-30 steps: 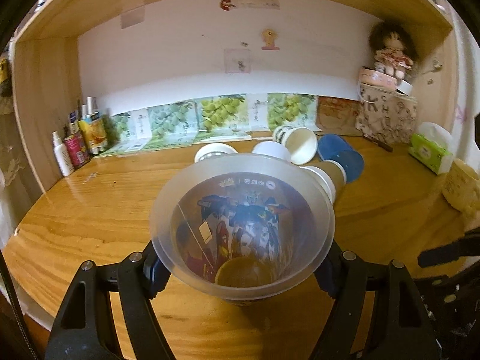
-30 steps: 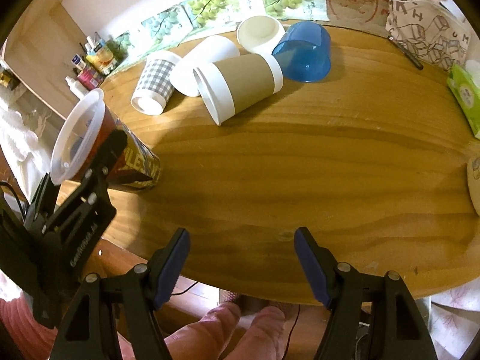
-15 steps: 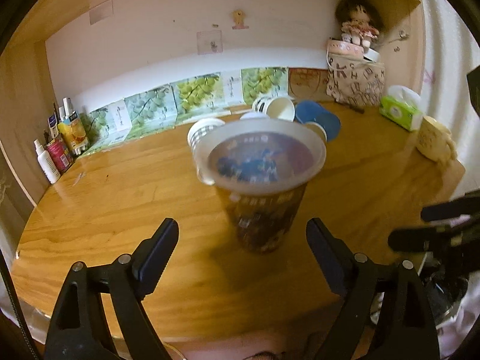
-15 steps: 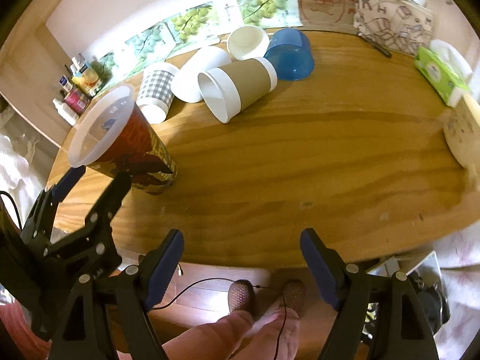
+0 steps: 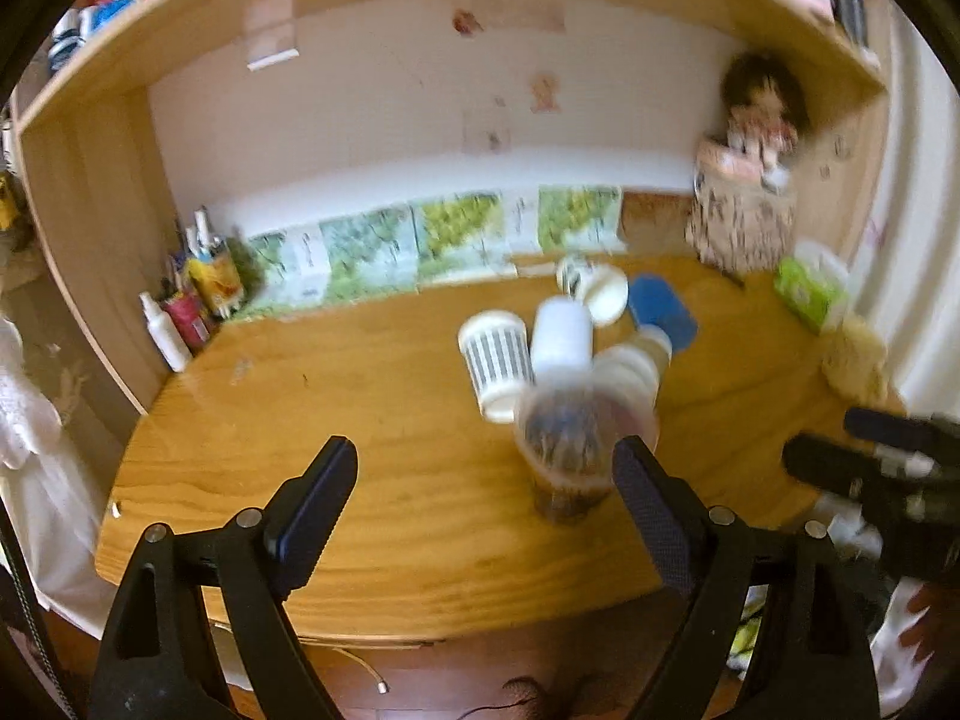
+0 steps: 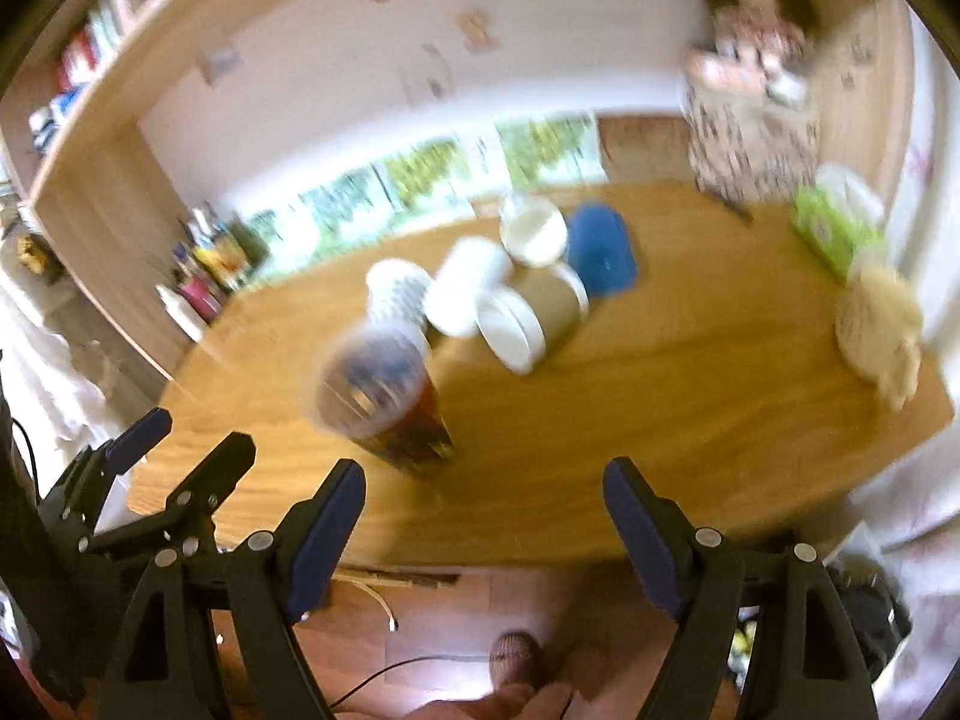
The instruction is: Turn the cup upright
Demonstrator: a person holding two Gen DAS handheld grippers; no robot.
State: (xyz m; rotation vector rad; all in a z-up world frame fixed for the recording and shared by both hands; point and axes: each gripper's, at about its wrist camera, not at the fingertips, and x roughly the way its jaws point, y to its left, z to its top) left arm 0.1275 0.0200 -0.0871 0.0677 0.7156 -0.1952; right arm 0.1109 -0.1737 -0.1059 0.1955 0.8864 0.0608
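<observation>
While blurred, left wrist view shows the printed cup (image 5: 561, 456) upright on the table (image 5: 360, 420), left gripper (image 5: 483, 516) spread and empty. Right wrist view: right gripper (image 6: 483, 516) spread, empty. Judgement: this cup done; next, approach the lying brown cup (image 6: 540, 312).

Bright, motion-blurred fisheye views, edges warped

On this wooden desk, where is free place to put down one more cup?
The desk is bare to the right, between the brown paper cup and the cream mug. Bare too on the left, between the bottles and the striped cup. Crowded: the middle back, where lying cups cluster behind the upright printed cup.
</observation>
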